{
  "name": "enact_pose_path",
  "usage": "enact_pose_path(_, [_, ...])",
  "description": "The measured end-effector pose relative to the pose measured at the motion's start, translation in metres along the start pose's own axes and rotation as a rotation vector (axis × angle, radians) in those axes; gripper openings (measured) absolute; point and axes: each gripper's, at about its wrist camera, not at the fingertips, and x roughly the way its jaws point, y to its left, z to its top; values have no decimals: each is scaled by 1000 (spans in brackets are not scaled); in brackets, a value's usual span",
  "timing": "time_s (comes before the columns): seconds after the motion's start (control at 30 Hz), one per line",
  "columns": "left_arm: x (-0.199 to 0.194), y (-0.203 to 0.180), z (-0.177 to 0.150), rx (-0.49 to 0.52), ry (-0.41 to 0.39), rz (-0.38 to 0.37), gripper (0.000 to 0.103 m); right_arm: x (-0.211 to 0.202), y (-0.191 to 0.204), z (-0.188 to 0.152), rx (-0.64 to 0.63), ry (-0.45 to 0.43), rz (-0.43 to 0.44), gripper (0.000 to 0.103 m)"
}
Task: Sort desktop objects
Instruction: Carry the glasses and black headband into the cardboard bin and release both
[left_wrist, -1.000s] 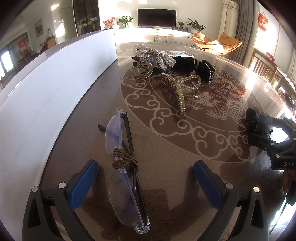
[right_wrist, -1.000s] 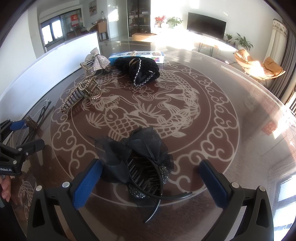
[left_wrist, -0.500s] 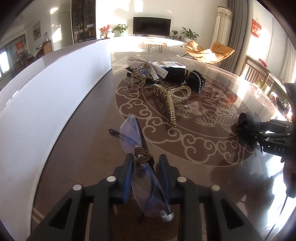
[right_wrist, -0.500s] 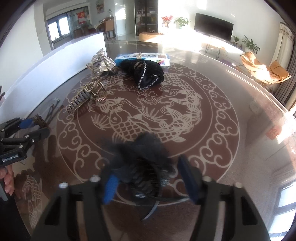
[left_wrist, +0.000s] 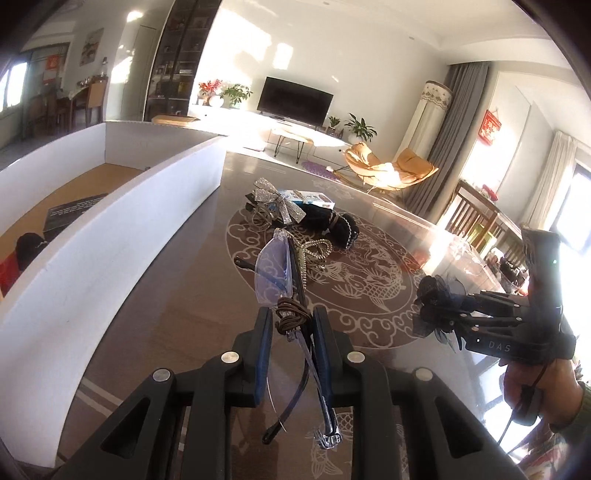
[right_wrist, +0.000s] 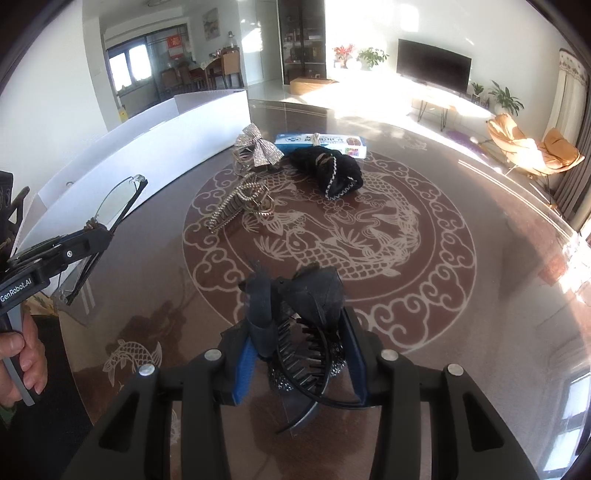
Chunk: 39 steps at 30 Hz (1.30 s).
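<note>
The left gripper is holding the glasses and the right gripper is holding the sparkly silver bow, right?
Not quite. The left gripper does hold the glasses, but the right gripper holds the black hair clip, as the right wrist view shows. The silver bow lies far back on the table, near the white box.

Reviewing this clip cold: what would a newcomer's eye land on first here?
Both grippers are loaded: the left gripper pinches rimless glasses with a brown hair tie wrapped round them, lifted beside the white box. The right gripper clamps a black gauze hair clip above the dragon-patterned table.
</note>
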Motion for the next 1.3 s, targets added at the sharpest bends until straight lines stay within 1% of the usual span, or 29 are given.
enact_pose_path(0.1, [-39,18,14,-35,-47,18,22,-3,26,35,-14,-46,75,43])
enact_pose_path(0.2, [-81,51,42,-67,-109,72,22,-4,70,79,-44,-95,174,43])
enact_pose_path(0.27, [-104,82,61,-101,-128,125,22,-3,108,110,-72,-128,252,43])
enact_pose_path(0.33, [-120,118,77,-132,-132,201,22,1,150,138,-91,-151,336,43])
enact_pose_path(0.4, [-128,156,86,-174,-117,270,22,9,192,159,-93,-156,421,43])
enact_pose_path(0.47, [-124,191,89,-219,-72,323,22,24,232,173,-102,-139,491,43])
enact_pose_path(0.5, [-120,206,87,-239,-44,347,22,33,252,176,-113,-127,512,43])
enact_pose_path(0.53, [-115,219,84,-256,-15,371,22,42,270,177,-125,-110,531,43])
enact_pose_path(0.6, [-101,240,75,-284,48,405,22,67,302,172,-151,-48,566,43])
enact_pose_path(0.67, [-87,255,64,-322,116,459,24,93,325,160,-179,24,574,45])
enact_pose_path(0.7, [-80,261,58,-346,148,483,32,105,335,153,-201,65,553,49])
enact_pose_path(0.73, [-76,264,53,-361,161,486,35,115,341,147,-224,98,520,67])
enact_pose_path(0.77, [-79,260,52,-335,131,482,44,118,343,141,-253,92,492,73])
enact_pose_path(0.8, [-81,256,51,-317,115,475,64,112,347,136,-295,57,469,75])
enact_pose_path(0.83, [-85,249,49,-308,99,473,75,106,347,132,-318,34,468,79])
enact_pose_path(0.87, [-88,244,47,-296,70,465,83,99,345,127,-327,12,480,80])
enact_pose_path(0.93, [-94,229,46,-277,27,468,83,79,328,116,-337,-54,473,83])
enact_pose_path(1.0, [-97,211,45,-257,-2,454,83,50,298,105,-345,-150,449,91])
enact_pose_path(1.07, [-100,184,45,-208,-30,422,83,29,264,80,-344,-247,377,103])
enact_pose_path(1.1, [-100,165,47,-175,-40,408,83,22,243,68,-336,-280,336,103])
enact_pose_path(1.13, [-99,148,47,-139,-48,388,83,19,222,56,-323,-294,297,103])
enact_pose_path(1.2, [-93,112,49,-69,-51,324,84,20,175,31,-270,-271,203,103])
enact_pose_path(1.23, [-88,95,49,-37,-46,286,84,23,150,21,-229,-240,153,103])
enact_pose_path(1.3, [-71,61,51,20,-14,201,91,29,99,3,-141,-160,65,103])
